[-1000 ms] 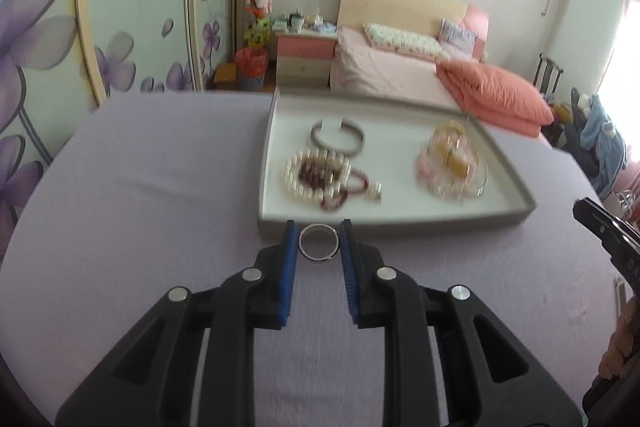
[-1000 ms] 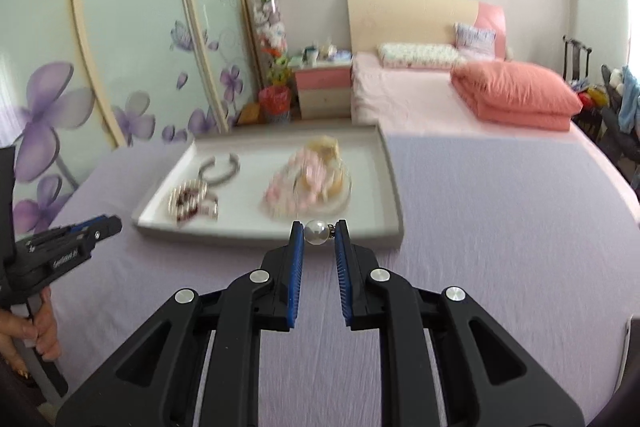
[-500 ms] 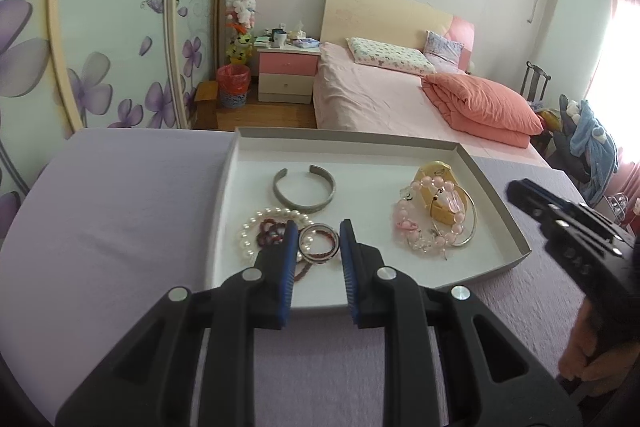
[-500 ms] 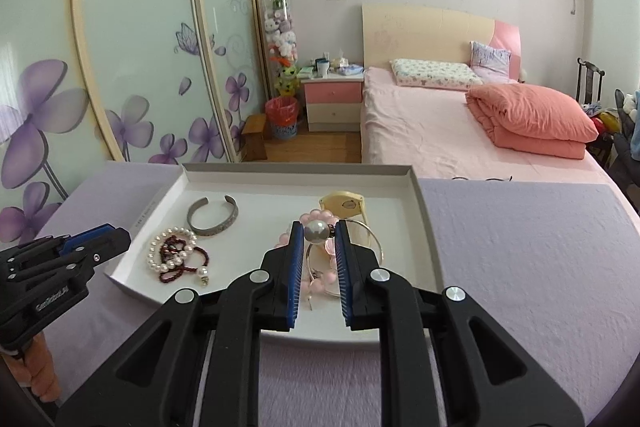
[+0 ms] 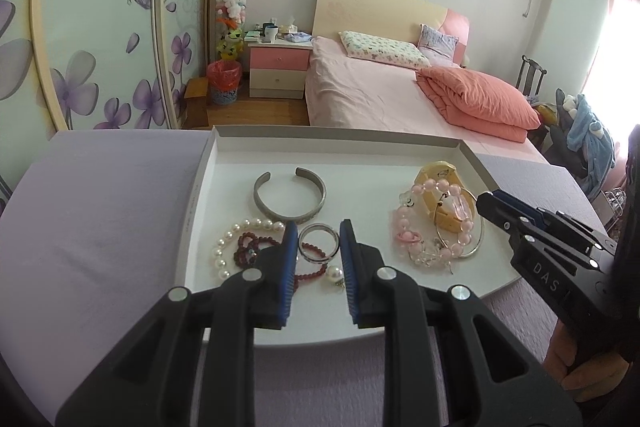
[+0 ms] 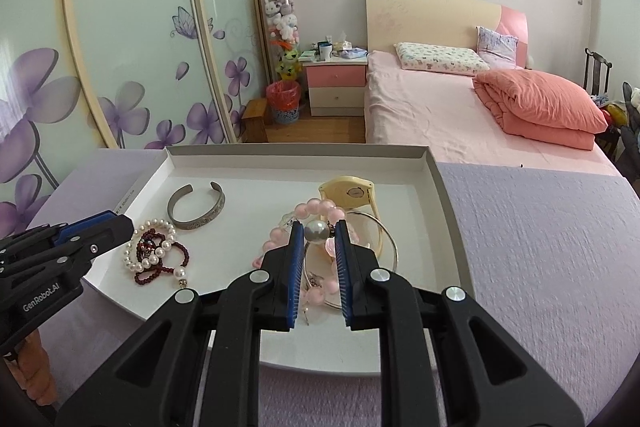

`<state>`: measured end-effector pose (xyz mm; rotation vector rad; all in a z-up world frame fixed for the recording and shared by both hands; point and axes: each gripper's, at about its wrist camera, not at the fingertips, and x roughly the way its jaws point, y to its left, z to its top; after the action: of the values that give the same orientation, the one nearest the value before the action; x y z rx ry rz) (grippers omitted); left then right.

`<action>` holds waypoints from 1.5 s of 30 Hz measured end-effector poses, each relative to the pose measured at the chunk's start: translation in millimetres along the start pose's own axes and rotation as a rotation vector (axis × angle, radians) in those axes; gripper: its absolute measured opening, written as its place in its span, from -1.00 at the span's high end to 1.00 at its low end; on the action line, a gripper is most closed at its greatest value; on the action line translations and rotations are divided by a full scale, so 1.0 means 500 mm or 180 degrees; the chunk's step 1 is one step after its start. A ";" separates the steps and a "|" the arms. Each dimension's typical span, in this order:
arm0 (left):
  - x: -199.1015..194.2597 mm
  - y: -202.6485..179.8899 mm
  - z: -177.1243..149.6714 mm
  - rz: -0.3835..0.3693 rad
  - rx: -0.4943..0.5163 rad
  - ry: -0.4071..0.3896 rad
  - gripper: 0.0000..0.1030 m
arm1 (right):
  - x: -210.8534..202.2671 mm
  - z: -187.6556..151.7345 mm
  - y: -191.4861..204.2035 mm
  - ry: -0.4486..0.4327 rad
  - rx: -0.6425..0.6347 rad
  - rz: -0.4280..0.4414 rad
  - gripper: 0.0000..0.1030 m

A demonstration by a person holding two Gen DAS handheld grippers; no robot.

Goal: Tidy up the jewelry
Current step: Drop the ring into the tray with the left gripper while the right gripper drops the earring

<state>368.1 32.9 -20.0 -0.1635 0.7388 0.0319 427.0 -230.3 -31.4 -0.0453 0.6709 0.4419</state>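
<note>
Left wrist view shows your left gripper [image 5: 319, 241] holding a silver ring [image 5: 319, 242] over the tray [image 5: 336, 141], while your right gripper [image 6: 319, 233] pinches a pearl [image 6: 316, 231]; next, lower both and release gently.

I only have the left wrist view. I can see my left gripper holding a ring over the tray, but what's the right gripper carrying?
Observer: The right gripper is shut on a pearl bead, clamped between its blue pads.
Operator: Where is it over the tray?
Observer: Above the pink bead bracelet and the thin silver bangle, on the right part of the tray.
Operator: That yellow thing under the pink beads, what is it?
Observer: From the right wrist view it looks like a cream watch, lying with a round metal back facing up.
</note>
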 end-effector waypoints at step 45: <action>0.050 0.002 0.001 -0.0118 -0.0167 -0.0016 -0.18 | -0.009 -0.044 -0.036 0.0158 0.0023 -0.0010 0.12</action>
<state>386.6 33.1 -36.6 -0.2269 0.7301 0.0165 418.3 -252.3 -47.8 -0.0508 0.7212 0.4366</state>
